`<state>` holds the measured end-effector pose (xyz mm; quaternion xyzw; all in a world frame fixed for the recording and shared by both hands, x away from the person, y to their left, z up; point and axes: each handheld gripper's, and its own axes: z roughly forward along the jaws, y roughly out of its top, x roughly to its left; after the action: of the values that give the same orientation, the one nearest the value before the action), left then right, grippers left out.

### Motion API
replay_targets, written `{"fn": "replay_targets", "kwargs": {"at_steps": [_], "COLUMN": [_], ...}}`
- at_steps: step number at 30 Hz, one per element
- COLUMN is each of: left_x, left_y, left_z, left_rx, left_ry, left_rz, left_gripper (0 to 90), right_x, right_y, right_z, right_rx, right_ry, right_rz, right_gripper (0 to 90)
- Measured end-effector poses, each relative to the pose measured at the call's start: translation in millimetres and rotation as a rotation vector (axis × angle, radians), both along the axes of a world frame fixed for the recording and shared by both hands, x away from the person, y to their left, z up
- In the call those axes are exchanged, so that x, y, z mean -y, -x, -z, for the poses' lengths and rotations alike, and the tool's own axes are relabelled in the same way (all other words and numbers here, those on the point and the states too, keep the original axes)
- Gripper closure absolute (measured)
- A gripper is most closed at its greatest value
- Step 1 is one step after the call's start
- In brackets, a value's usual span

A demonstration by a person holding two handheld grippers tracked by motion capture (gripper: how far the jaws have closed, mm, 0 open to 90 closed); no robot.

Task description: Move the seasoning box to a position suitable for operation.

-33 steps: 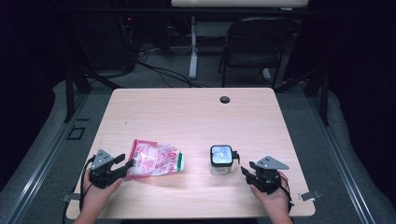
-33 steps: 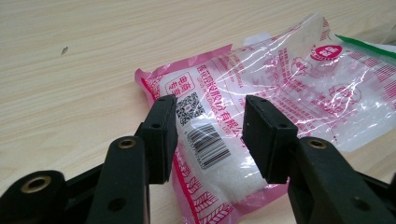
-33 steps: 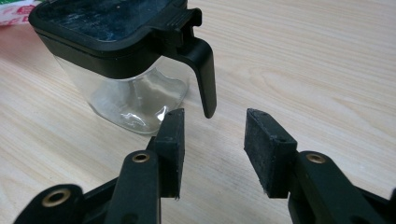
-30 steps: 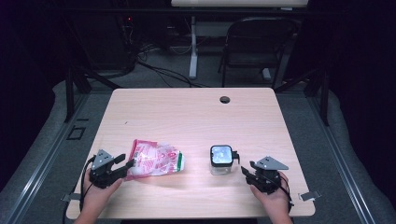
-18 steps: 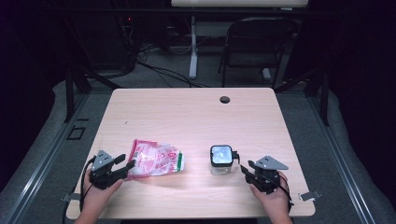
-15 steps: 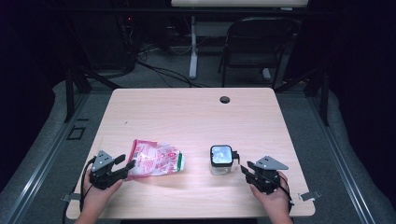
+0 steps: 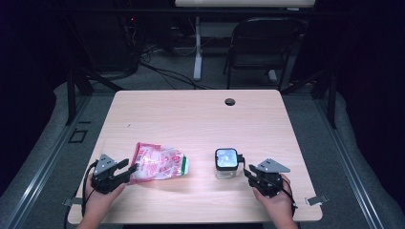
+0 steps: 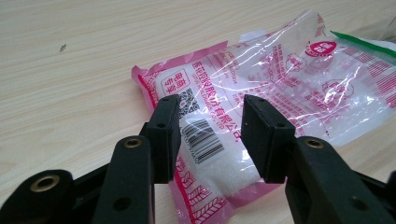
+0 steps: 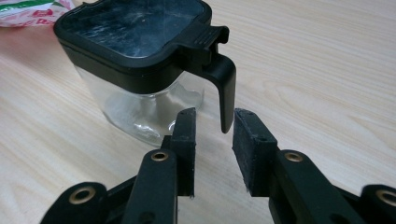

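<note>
A pink and clear bag of white grains (image 7: 160,162) lies flat on the table's front left. My left gripper (image 7: 133,168) is at its left end. In the left gripper view the jaws (image 8: 210,116) straddle the bag's barcode corner (image 8: 205,144); they have just been closing, and the pads stand clear of the plastic. A small clear jar with a black lid (image 7: 226,162) stands to the right. My right gripper (image 9: 215,126) has just been closing around the lid's black hanging latch (image 9: 225,88), with gaps showing on both sides.
The light wooden table (image 7: 200,114) has a dark cable hole (image 7: 230,101) near its far edge. A black chair (image 7: 260,52) and desk legs stand behind it on the grey floor. Both hands rest near the front edge.
</note>
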<state>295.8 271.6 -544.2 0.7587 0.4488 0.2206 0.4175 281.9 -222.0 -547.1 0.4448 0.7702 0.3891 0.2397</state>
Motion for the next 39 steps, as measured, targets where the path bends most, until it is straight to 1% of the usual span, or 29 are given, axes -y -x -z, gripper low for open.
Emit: {"fn": "replay_targets", "kwargs": {"at_steps": [2,5,6,8,9,10,11,12,14,15,16,18,19,22,23,25,26,28,29,32,38,39], "left_x": [-0.7,-0.6,-0.6,-1.2,-1.2,-1.8,-2.1,-2.1,-3.2,-3.7,-4.0,-4.1,-4.1,-4.6,-4.5,-4.5,-4.4,-4.2,-3.8,-3.4,-2.7,-2.3], "left_y": [1.6,6.5,6.5,8.9,10.9,11.6,12.2,12.2,13.7,15.0,15.7,16.4,17.9,19.9,21.6,22.9,23.5,24.0,24.4,24.2,23.5,23.6], "left_z": [-0.5,-2.1,-2.1,-3.5,-3.1,-3.2,-3.1,-3.1,-3.7,-3.5,-3.6,-3.8,-3.4,-4.3,-4.6,-5.1,-5.3,-5.4,-5.5,-4.6,-4.1,-4.1], "left_rx": [-0.001,0.021,0.021,0.02,0.022,0.019,0.018,0.018,0.013,0.017,0.016,0.014,0.016,0.012,0.018,0.019,0.016,0.016,0.012,0.017,0.016,0.015], "left_ry": [-0.003,0.003,0.003,-0.006,0.004,0.001,0.007,0.007,0.012,0.022,0.018,0.013,0.022,0.028,0.034,0.031,0.032,0.032,0.021,0.025,0.024,0.024], "left_rz": [-0.002,0.0,0.0,0.006,0.004,0.004,0.004,0.004,0.0,0.001,0.003,0.004,0.004,0.005,0.004,0.006,0.006,0.007,0.008,0.01,0.011,0.013], "left_gripper": [58.1,58.7,58.7,59.1,59.1,59.4,60.0,60.3,60.9,61.2,61.3,61.6,61.6,61.6,61.6,61.6,61.6,61.7,61.7,61.7,61.7,61.7], "right_x": [-2.4,-5.2,-5.2,-8.5,-9.4,-10.3,-10.5,-11.3,-11.7,-12.3,-12.7,-13.0,-14.5,-16.2,-17.1,-17.7,-18.1,-19.1,-19.7,-20.0,-20.6,-20.7], "right_y": [-2.9,-10.2,-10.2,-16.7,-18.5,-20.0,-21.5,-22.7,-24.0,-26.7,-28.0,-29.0,-31.0,-32.4,-33.9,-35.1,-35.5,-36.0,-36.4,-36.9,-36.2,-36.0], "right_z": [1.0,3.4,3.4,6.7,7.7,8.4,8.3,9.0,8.9,9.5,9.9,10.1,11.2,11.2,11.4,11.1,11.2,11.8,11.5,11.7,11.4,11.4], "right_rx": [0.002,-0.005,-0.005,-0.017,-0.019,-0.02,-0.027,-0.023,-0.023,-0.021,-0.023,-0.028,-0.03,-0.034,-0.023,-0.03,-0.03,-0.028,-0.034,-0.033,-0.032,-0.033], "right_ry": [0.002,0.004,0.004,-0.003,0.003,0.003,0.012,0.004,0.002,-0.005,-0.014,-0.01,-0.015,-0.007,-0.003,-0.006,0.002,0.002,0.009,0.003,0.018,0.014], "right_rz": [0.01,0.022,0.022,0.028,0.029,0.032,0.031,0.037,0.042,0.054,0.053,0.06,0.061,0.062,0.065,0.066,0.068,0.07,0.073,0.071,0.075,0.074], "right_gripper": [69.8,69.7,69.7,69.7,69.7,69.8,69.8,69.8,69.9,70.0,70.0,70.4,70.9,71.0,71.3,71.7,71.9,72.3,72.7,73.2,74.5,74.5]}}
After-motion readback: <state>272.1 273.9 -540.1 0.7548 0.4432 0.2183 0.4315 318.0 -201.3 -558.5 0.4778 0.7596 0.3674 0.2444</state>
